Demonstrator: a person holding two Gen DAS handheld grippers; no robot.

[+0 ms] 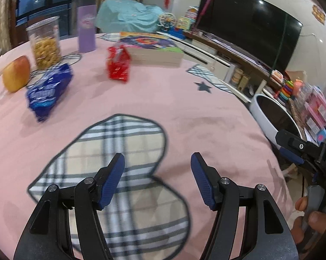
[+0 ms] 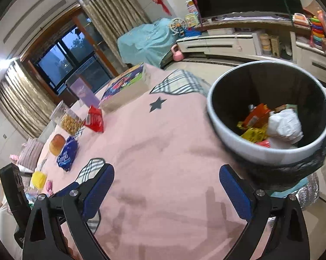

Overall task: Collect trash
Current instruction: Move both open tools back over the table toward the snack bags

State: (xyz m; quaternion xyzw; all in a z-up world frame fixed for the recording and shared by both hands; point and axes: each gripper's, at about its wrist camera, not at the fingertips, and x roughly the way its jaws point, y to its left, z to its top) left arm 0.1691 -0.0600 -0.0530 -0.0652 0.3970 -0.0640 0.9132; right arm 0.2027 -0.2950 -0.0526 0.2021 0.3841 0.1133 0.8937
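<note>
Both pairs of jaws are spread with nothing between them. The left gripper (image 1: 157, 179) hangs over the plaid heart patch on the pink tablecloth (image 1: 206, 112); the right gripper (image 2: 166, 191) hangs near the table edge beside the trash bin (image 2: 258, 151), which already holds wrappers. 2 packets remain toward the far side: a blue snack bag (image 1: 49, 92) beside the apple (image 1: 16, 73), and a red packet (image 1: 118, 65) near the book (image 1: 154, 49). Both look light, crinkly and slippery; pinching a crimped end seam probably holds best.
</note>
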